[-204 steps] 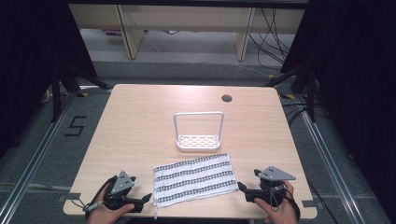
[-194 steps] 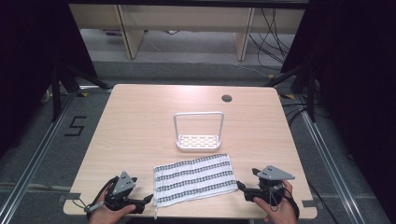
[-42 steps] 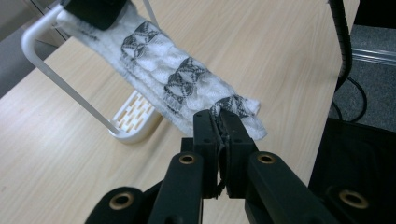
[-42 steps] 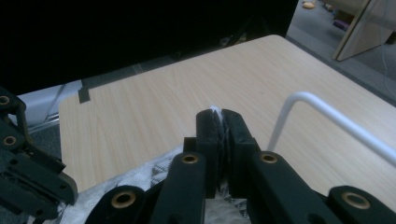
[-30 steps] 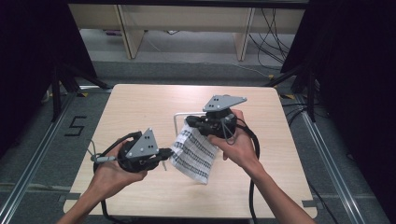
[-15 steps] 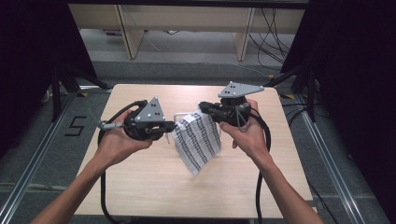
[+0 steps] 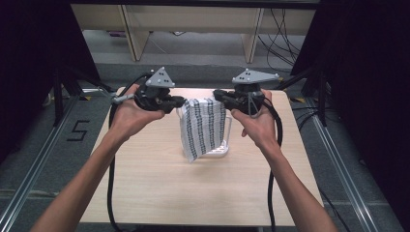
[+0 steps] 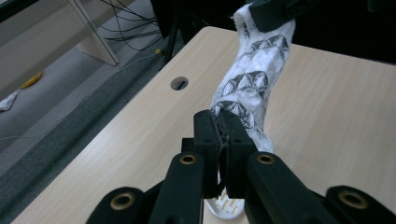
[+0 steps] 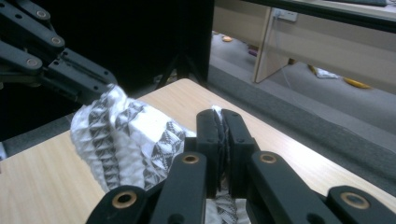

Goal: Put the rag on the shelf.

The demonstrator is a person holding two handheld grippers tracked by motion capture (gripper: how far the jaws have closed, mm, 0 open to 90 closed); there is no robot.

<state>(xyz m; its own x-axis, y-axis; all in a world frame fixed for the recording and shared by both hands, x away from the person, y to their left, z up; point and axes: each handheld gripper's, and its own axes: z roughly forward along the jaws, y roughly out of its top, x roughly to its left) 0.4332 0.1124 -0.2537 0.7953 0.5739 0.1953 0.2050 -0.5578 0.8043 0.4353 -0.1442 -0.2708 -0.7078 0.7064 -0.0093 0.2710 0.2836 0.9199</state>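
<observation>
Both claws, left gripper (image 7: pixel 180 102) and right gripper (image 7: pixel 218 95), pinch the patterned cloth (image 7: pixel 203 126), which hangs between them above a white rack (image 7: pixel 223 149).

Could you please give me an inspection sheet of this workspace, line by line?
Surface: light wooden table, one round hole near its far edge.
Job's things: patterned white cloth, lifted and hanging between both tools; white rack on the table behind and below it.
Clutter: nothing seen on the table.
Grippers: left tool shut on one upper corner of the cloth; right tool shut on the other corner.
Cables: black cables trail from each tool along the forearms to the near table edge.
Surroundings: grey floor, wooden furniture legs, loose wires, a yellow scrap on the floor.
</observation>
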